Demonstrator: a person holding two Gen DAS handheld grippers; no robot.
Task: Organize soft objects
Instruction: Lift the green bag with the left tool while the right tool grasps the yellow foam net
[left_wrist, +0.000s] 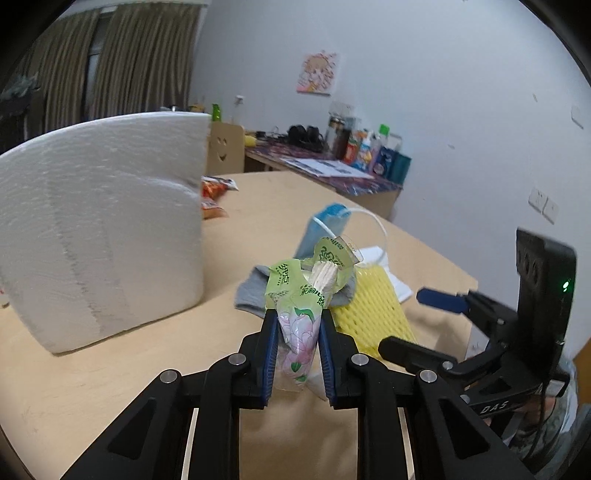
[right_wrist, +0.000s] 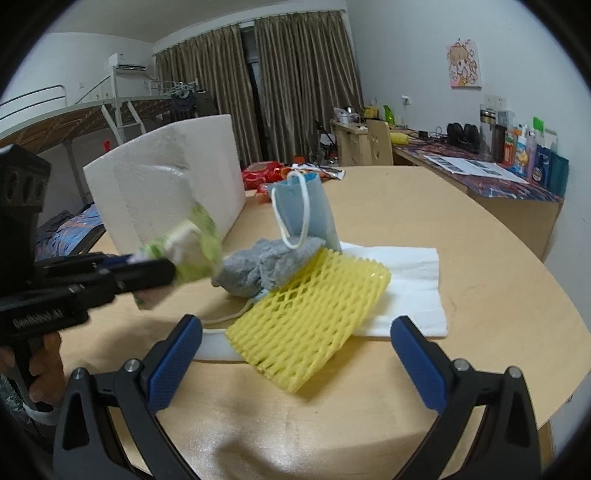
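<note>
My left gripper (left_wrist: 297, 317) is shut on a green tissue pack (left_wrist: 301, 295) with a pink flower print, held above the wooden table (left_wrist: 110, 387). It also shows at the left of the right wrist view (right_wrist: 155, 273), blurred, with the pack (right_wrist: 188, 251) in it. My right gripper (right_wrist: 295, 332) is open and empty, just above the near end of a yellow foam net (right_wrist: 310, 325). Behind the net lie a grey cloth (right_wrist: 258, 266), a blue pouch with a white cord (right_wrist: 310, 210) and a white tissue sheet (right_wrist: 410, 280). The right gripper (left_wrist: 424, 325) shows open at the right of the left wrist view.
A large white foam block (right_wrist: 166, 188) stands at the back left of the round table; it fills the left of the left wrist view (left_wrist: 99, 229). Red snack packets (right_wrist: 269, 173) lie behind it. A cluttered desk (right_wrist: 498, 177) runs along the right wall.
</note>
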